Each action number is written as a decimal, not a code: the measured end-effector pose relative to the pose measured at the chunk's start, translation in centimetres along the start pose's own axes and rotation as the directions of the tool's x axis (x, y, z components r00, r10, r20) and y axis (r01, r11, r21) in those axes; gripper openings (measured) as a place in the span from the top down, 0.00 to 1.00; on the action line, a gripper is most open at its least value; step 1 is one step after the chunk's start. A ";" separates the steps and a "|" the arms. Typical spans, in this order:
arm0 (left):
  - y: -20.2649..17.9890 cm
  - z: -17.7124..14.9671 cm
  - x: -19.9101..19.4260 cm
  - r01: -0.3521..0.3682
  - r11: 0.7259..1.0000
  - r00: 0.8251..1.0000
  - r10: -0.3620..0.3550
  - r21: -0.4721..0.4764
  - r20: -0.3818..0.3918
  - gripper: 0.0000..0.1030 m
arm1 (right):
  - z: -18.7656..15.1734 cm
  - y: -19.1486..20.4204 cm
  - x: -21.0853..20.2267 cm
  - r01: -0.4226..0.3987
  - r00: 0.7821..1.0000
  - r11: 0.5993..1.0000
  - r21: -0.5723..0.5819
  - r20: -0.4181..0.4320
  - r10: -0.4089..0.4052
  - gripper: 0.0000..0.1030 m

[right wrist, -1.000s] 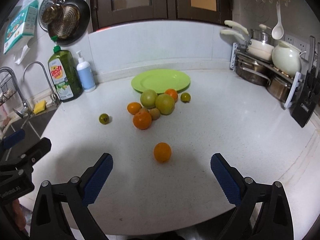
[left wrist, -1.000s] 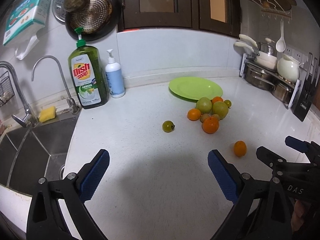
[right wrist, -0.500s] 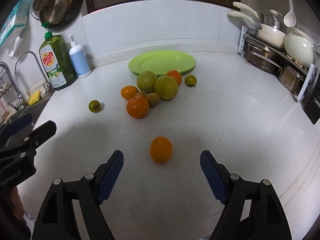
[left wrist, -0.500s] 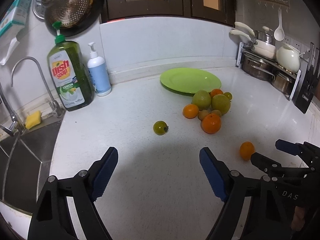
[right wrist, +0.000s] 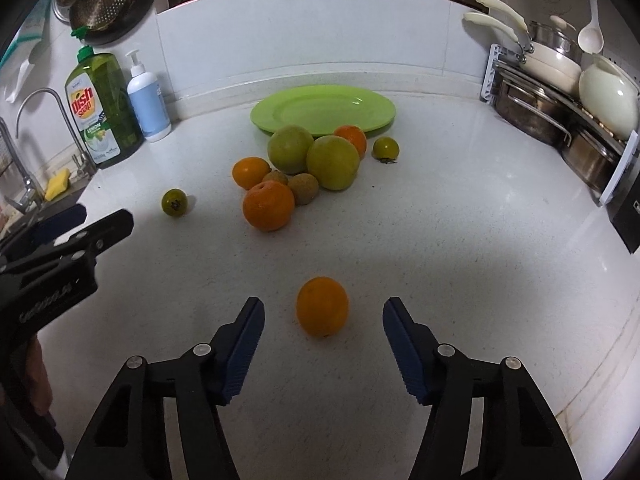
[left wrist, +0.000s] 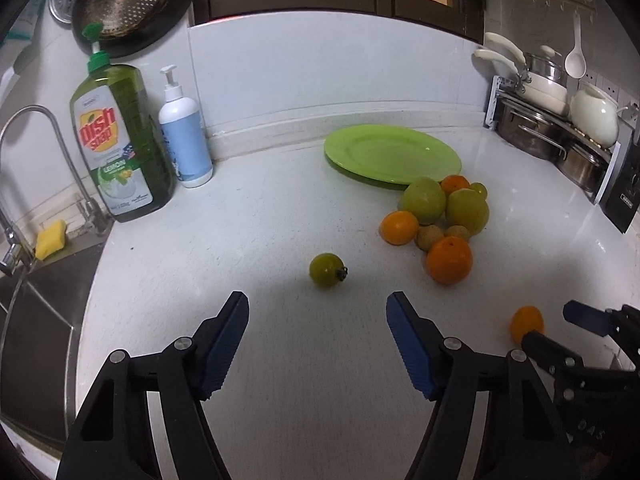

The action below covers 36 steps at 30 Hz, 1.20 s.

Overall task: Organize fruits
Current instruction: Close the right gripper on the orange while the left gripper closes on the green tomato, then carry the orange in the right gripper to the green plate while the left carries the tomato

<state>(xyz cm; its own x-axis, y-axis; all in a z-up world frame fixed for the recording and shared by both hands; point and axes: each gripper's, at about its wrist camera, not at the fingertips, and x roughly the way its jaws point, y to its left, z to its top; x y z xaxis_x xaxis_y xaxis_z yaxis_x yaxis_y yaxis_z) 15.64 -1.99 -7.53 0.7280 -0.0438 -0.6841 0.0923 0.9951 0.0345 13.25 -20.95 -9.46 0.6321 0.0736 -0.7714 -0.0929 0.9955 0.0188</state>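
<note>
Two grippers over a white counter of loose fruit, jaws closing, nothing gripped.

In the left wrist view we see the left gripper half open and narrowing, with bare counter between its blue pads; the green tomato lies just beyond the fingertips. In the right wrist view the right gripper is likewise half open and closing, with the lone orange between its pads, which stand clear of it on both sides. Only this view shows the second tomato whole, beside the fruit heap, which sits against the near rim of the green plate. The left view adds more of the sink. There the right gripper's finger partly covers the lone orange, and the heap half hides the second tomato.
</note>
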 end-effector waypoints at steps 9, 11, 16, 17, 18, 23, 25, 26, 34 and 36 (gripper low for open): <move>0.1 0.9 3.5 -0.005 1.000 0.999 0.005 0.010 -0.043 0.41 | -0.1 0.1 1.6 0.003 0.999 1.000 0.027 -0.045 -0.001 0.49; -0.1 1.0 4.0 -0.008 1.000 0.999 0.009 0.030 -0.050 0.43 | -0.1 0.2 1.9 0.009 0.999 1.000 0.029 -0.051 -0.007 0.50; -0.4 1.5 5.1 -0.010 0.999 0.998 0.012 0.045 -0.056 0.48 | 0.0 -0.1 2.6 0.016 0.997 0.999 0.046 -0.073 -0.012 0.58; -0.5 1.6 5.3 -0.014 0.999 0.998 0.016 0.051 -0.058 0.50 | -0.1 -0.2 2.6 0.015 0.997 0.999 0.047 -0.076 -0.012 0.59; -0.6 1.7 5.6 -0.012 0.998 0.998 0.015 0.055 -0.062 0.51 | -0.1 -0.2 2.7 0.014 0.997 0.999 0.047 -0.079 -0.010 0.60; -0.6 2.0 6.8 0.001 0.999 0.996 0.002 0.035 -0.090 0.59 | 0.3 -0.3 3.0 0.015 0.996 0.999 0.051 -0.083 -0.011 0.68; -0.6 1.9 7.1 0.001 0.999 0.995 0.003 0.034 -0.100 0.60 | 0.4 -0.3 3.1 0.014 0.996 0.999 0.050 -0.084 -0.010 0.68; -0.6 1.9 7.3 0.002 0.999 0.995 0.002 0.033 -0.100 0.62 | 0.4 -0.3 3.1 0.015 0.996 0.999 0.048 -0.084 -0.011 0.68; -0.7 1.7 7.8 0.016 0.999 0.993 -0.012 0.035 -0.114 0.72 | 0.7 -0.5 3.3 0.015 0.996 0.999 0.042 -0.087 -0.011 0.68; -0.7 1.6 7.8 0.014 0.999 0.994 -0.009 0.045 -0.111 0.72 | 0.7 -0.5 3.4 0.013 0.996 0.999 0.040 -0.087 -0.009 0.68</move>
<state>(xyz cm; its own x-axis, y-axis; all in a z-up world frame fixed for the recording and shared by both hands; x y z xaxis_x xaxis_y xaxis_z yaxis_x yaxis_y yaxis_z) 22.33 -3.19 -11.67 0.6470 -0.0426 -0.7613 0.1332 0.9894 0.0578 16.01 -21.16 -11.60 0.5640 0.0589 -0.8237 -0.0537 0.9980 0.0346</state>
